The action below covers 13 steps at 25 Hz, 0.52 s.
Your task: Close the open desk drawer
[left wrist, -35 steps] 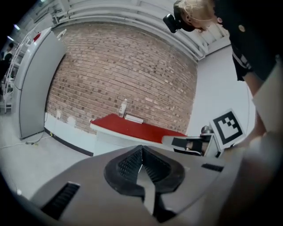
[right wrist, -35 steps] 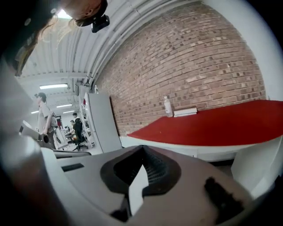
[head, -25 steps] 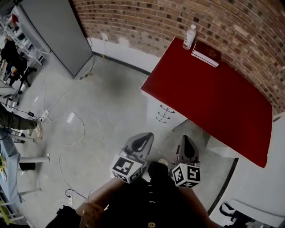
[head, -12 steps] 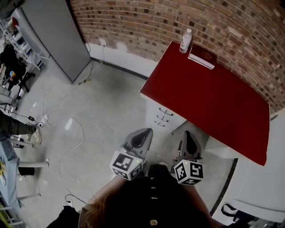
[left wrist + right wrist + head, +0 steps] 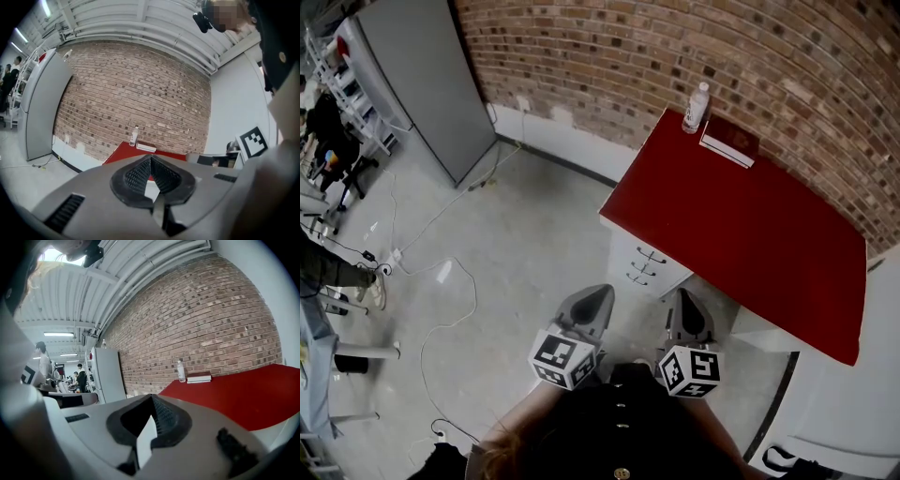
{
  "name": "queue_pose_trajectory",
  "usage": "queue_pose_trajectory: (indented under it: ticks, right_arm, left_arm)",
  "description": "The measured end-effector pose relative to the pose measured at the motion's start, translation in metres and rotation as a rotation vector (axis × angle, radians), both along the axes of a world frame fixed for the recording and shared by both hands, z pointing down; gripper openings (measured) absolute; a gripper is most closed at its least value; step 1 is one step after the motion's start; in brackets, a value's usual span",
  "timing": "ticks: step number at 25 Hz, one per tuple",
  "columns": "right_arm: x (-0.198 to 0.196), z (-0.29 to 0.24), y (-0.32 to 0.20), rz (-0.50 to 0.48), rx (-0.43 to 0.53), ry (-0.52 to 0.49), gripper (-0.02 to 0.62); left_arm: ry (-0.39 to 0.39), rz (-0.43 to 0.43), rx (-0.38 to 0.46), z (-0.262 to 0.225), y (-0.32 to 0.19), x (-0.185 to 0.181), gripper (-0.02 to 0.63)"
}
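A desk with a red top (image 5: 741,220) stands against the brick wall. Under its left end is a white drawer unit (image 5: 649,264) with three dark handles; from this steep angle I cannot tell which drawer stands out. My left gripper (image 5: 596,294) and right gripper (image 5: 687,302) are held side by side close to my body, over the floor a short way in front of the unit. Both are shut with nothing between the pads. In the left gripper view the left gripper (image 5: 151,160) points at the red desk top (image 5: 123,153). The right gripper (image 5: 152,398) points along the red desk top (image 5: 234,397).
A clear bottle (image 5: 698,105) and a dark red book (image 5: 730,139) sit at the desk's far corner. A tall grey cabinet (image 5: 420,80) stands at the left, with cables (image 5: 441,281) on the concrete floor. A white unit (image 5: 853,375) adjoins the desk's right end.
The head view has swung slightly, and the drawer unit now sits a little nearer to the gripper tips. Both grippers stay shut, side by side.
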State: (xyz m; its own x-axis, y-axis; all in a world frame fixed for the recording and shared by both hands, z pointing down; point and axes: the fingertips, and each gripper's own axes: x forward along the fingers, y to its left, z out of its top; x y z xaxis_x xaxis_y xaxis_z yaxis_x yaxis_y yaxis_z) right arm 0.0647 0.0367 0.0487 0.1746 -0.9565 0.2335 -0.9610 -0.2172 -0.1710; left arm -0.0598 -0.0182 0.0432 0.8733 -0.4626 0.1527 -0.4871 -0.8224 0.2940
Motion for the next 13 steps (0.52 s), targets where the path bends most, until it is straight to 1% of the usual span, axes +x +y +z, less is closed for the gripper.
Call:
queue_pose_trajectory:
  ticks: [8,13]
  right_arm:
    - [-0.006,0.002,-0.003,-0.033,-0.016,0.003,0.005]
    - [-0.011,0.008,0.011,-0.039,-0.051,-0.011,0.005]
  left_arm:
    - [-0.008,-0.007,-0.017,0.006,0.0,-0.002,0.006]
    - [-0.021,-0.009,-0.054,0.012,0.013,-0.006,0.006]
